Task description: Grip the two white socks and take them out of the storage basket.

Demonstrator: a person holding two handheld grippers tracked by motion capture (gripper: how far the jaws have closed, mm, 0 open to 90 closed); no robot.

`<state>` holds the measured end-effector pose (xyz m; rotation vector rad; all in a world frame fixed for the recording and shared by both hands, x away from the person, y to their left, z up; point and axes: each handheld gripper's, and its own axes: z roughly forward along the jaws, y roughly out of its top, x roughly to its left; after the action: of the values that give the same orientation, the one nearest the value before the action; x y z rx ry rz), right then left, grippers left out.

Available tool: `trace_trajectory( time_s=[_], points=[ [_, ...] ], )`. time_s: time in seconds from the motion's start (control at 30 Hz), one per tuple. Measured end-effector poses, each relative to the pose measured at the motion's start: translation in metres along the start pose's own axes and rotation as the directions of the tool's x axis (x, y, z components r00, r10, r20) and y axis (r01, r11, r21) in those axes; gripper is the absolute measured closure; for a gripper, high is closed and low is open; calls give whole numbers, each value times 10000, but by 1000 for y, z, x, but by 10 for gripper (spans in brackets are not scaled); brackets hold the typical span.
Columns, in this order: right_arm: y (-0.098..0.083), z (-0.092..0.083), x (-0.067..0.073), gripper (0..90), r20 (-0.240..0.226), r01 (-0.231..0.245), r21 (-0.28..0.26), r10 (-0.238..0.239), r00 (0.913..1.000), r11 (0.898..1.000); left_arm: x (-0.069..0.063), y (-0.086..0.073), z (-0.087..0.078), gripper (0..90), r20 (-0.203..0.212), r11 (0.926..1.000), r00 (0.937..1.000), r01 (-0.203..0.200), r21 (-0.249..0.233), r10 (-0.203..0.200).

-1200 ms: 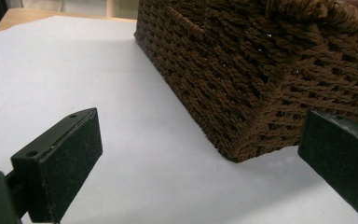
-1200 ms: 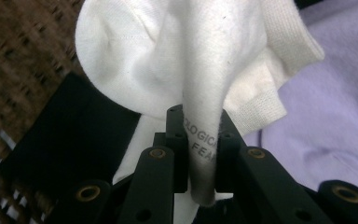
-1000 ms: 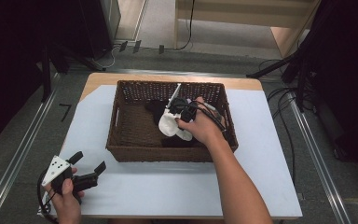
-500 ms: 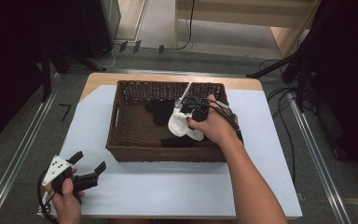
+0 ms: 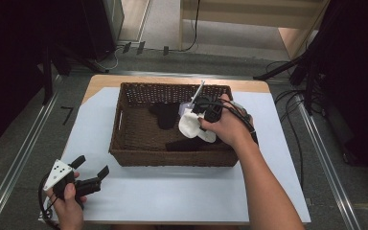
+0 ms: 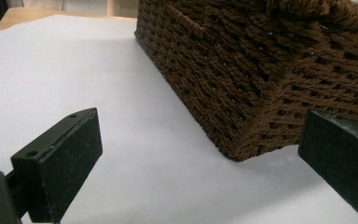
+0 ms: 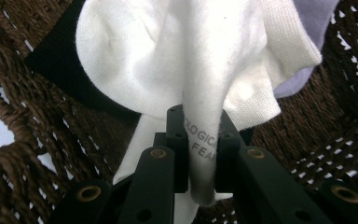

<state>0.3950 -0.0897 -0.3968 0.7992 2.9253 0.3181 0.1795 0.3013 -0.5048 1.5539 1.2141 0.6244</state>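
Inside the brown woven wicker basket [image 5: 124, 143], the right gripper [image 5: 197, 111] has its jaws pinched tight on a fold of a white cotton sock [image 7: 186, 70], lifted above dark socks [image 5: 165, 115]. Down at the near left corner of the white-covered counter [image 5: 172, 191], the left gripper [image 5: 92, 173] rests with jaws wide apart, holding nothing.

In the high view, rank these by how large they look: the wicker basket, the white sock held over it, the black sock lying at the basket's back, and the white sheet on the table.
Largest to smallest:
1. white sheet
2. wicker basket
3. white sock and black sock: too alike to rank, and the right gripper lifts the white one nearer the camera.
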Motion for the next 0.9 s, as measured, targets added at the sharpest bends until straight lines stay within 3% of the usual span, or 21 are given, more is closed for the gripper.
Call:
trace_trajectory(
  time_s=[0.9],
  points=[
    [-18, -50, -14, 808, 395, -367, -332, 380, 9985, 9988, 0, 0, 0, 5, 3, 10000, 10000, -45, 16, 45]
  ],
)
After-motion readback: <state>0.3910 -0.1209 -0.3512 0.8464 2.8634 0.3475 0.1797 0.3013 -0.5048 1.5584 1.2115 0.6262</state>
